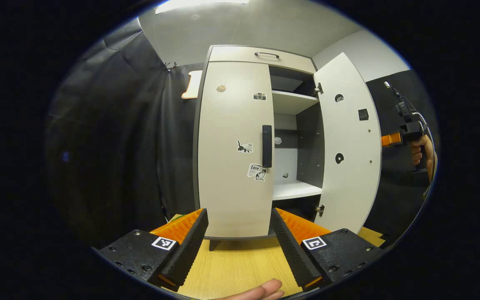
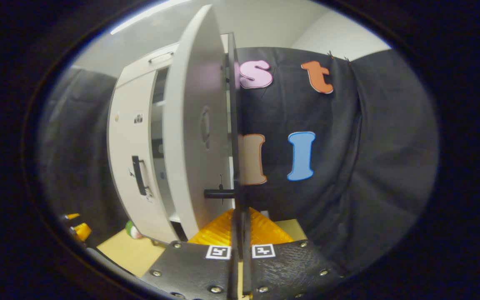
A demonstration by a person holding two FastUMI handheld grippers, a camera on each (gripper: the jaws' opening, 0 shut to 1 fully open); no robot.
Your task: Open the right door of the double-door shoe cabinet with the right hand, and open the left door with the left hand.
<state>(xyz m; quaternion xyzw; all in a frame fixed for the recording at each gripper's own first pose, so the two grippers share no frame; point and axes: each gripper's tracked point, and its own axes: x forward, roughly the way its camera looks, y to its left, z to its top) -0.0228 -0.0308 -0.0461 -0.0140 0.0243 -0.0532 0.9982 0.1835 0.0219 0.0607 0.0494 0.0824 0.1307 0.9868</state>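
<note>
The pale shoe cabinet (image 1: 240, 54) stands ahead on a wooden surface. Its left door (image 1: 233, 150) is closed, with stickers on it and a black vertical handle (image 1: 267, 146) at its right edge. My left gripper (image 1: 240, 246) is open, short of that door and below the handle, touching nothing. The right door (image 1: 350, 146) is swung wide open. At its free edge my right gripper (image 1: 404, 133) is held by a hand (image 1: 422, 152). In the right gripper view the right gripper (image 2: 240, 250) is shut on the door's dark edge (image 2: 234, 125), near a short black bar (image 2: 219, 193).
Behind the open door are white shelves (image 1: 292, 102) and a lower shelf (image 1: 296, 189). A drawer handle (image 1: 266, 54) sits on top. A fingertip (image 1: 261, 291) shows over the wooden surface (image 1: 240, 262). A small green ball (image 2: 131, 230) lies by the cabinet's foot.
</note>
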